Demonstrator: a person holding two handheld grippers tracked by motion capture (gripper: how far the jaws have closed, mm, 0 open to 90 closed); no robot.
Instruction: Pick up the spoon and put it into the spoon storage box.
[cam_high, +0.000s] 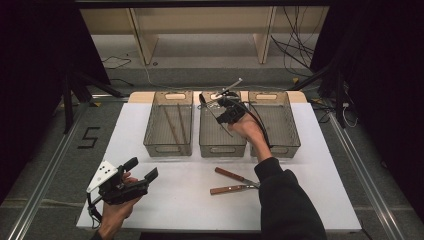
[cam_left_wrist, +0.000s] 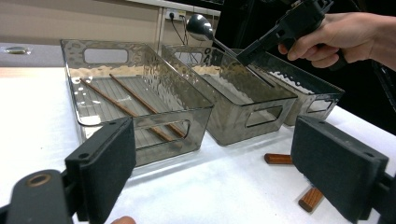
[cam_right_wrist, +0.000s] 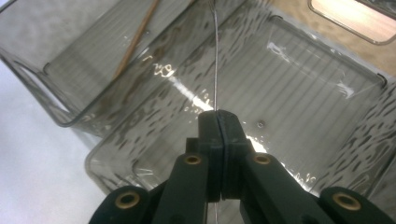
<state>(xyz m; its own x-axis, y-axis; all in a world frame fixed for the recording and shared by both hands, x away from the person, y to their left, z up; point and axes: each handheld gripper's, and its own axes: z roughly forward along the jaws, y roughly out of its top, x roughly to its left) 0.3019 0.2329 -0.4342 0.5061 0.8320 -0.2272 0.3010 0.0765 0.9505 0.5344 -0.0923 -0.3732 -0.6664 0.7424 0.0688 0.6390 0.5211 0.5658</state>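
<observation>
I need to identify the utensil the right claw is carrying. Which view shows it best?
The left gripper view: the spoon shows its round bowl and handle, pinched by the right claw. The high view shows a thin handle above the middle bin. The right gripper view shows it edge-on.

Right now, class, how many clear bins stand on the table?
3, in one row at the table's far edge: the left bin holds chopsticks, the middle bin sits under the spoon, the right bin beside it.
</observation>
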